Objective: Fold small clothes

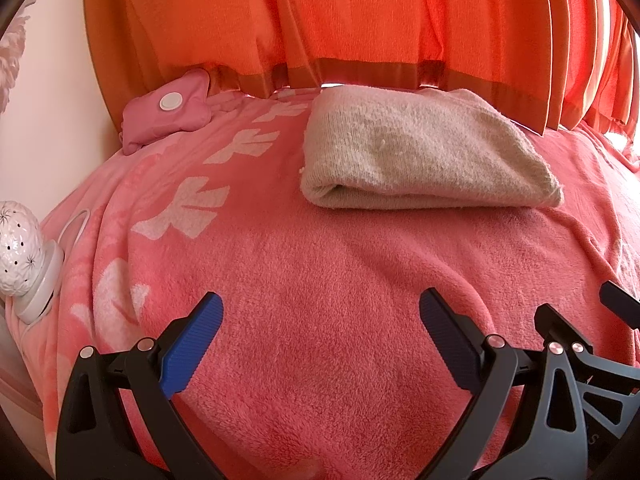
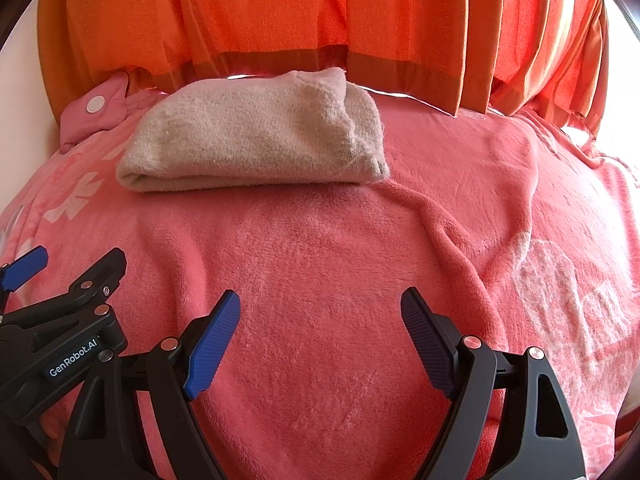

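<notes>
A beige knitted garment (image 1: 424, 152) lies folded into a flat bundle on the pink fleece blanket (image 1: 320, 280), far side, below the orange curtain. It also shows in the right wrist view (image 2: 256, 140). My left gripper (image 1: 322, 304) is open and empty, above the blanket well short of the garment. My right gripper (image 2: 320, 300) is open and empty too, beside the left one. The right gripper shows at the right edge of the left wrist view (image 1: 592, 320); the left gripper shows at the left edge of the right wrist view (image 2: 60, 276).
An orange curtain (image 1: 360, 20) hangs behind the bed. A small pink pouch with a white round cap (image 1: 164, 116) lies at the far left. A white ceramic lamp (image 1: 20, 252) with a cord stands at the left edge.
</notes>
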The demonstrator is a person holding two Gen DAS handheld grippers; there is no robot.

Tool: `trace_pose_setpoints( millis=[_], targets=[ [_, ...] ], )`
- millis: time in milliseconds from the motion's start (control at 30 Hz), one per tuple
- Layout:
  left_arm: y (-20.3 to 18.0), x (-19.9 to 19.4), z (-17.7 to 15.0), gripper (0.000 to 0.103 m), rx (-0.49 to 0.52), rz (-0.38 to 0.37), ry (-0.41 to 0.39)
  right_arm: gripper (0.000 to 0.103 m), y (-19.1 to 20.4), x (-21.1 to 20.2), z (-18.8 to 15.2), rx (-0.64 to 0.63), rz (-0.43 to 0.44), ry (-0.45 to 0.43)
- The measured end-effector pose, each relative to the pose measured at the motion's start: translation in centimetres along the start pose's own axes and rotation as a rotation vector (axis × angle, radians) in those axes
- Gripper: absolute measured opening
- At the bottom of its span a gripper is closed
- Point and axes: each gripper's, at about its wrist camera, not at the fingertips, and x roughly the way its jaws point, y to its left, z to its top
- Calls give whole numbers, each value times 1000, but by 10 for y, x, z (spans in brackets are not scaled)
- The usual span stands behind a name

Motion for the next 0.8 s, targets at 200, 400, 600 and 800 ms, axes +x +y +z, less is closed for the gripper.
trace_pose_setpoints(
  millis=[200,400,600,800],
  targets=[
    [1,1,-2,96,-6,2,8,80,-1,0,0,-3,2,0],
    [1,-1,-5,97,-20,15,-1,80,-1,0,1,-5,1,0],
    [1,-1,-5,97,-20,21,-1,80,1,-1,-2,5,-7,2],
    [1,0,-4,96,-24,33,4,80,2,-2,-3,1,-9,0]
  ],
)
